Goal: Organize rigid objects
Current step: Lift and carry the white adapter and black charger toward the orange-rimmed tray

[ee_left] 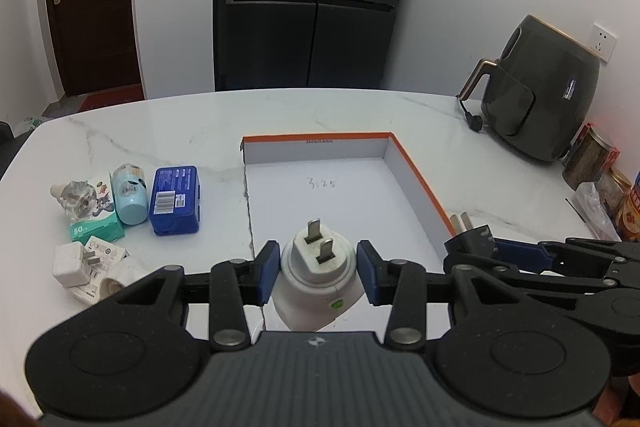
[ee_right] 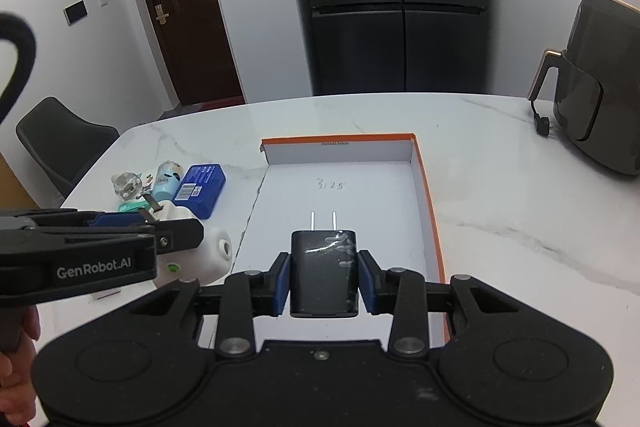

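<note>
My left gripper [ee_left: 318,273] is shut on a white plug-in device [ee_left: 318,281] with two flat prongs, held over the near left edge of the orange-rimmed white box [ee_left: 416,179]. My right gripper [ee_right: 323,277] is shut on a black charger [ee_right: 323,273] with two prongs, held over the box's [ee_right: 428,195] near part. The right gripper also shows in the left wrist view [ee_left: 472,241], the left one in the right wrist view [ee_right: 152,217]. The box floor holds nothing.
On the marble table [ee_left: 160,131] left of the box lie a blue case [ee_left: 175,201], a light-blue bottle [ee_left: 130,199], a green carton [ee_left: 94,213] and a white charger [ee_left: 72,263]. A dark air fryer [ee_left: 536,103] and jars [ee_left: 592,159] stand at the right. A chair [ee_right: 60,143] stands at the left.
</note>
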A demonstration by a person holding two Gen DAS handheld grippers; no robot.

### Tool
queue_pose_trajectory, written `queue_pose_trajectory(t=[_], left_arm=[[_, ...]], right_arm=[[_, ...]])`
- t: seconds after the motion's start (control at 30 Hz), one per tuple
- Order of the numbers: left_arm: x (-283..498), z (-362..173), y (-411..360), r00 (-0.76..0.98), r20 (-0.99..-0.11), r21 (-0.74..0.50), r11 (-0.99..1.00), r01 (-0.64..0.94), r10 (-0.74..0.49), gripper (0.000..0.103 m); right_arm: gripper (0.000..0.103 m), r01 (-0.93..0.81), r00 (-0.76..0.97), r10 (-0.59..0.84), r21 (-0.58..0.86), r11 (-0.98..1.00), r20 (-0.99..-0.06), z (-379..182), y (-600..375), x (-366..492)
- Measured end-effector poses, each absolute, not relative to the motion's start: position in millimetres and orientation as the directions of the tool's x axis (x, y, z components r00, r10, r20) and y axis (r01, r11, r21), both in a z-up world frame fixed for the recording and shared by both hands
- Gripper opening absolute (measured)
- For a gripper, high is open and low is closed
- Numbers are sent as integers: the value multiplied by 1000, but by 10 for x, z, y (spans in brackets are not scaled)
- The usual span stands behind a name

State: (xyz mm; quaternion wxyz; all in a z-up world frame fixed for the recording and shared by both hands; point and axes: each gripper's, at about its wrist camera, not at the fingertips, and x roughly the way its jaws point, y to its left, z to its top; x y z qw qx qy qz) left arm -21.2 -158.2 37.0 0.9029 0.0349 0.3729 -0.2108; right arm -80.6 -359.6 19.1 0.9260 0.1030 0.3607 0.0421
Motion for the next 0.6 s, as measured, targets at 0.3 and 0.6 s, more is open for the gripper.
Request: queue_pose_trajectory(t=[0.3, 0.6], left_arm=[[-176, 419, -1622, 639, -680, -92, 907, 411, -359, 42], [-121, 469, -1672, 646, -672, -84, 904, 420, -363, 42]], right_arm=[[44, -1, 742, 150, 224, 975, -653, 229, -3635, -761], [44, 2, 747, 148, 225, 974, -648, 287, -3659, -716]])
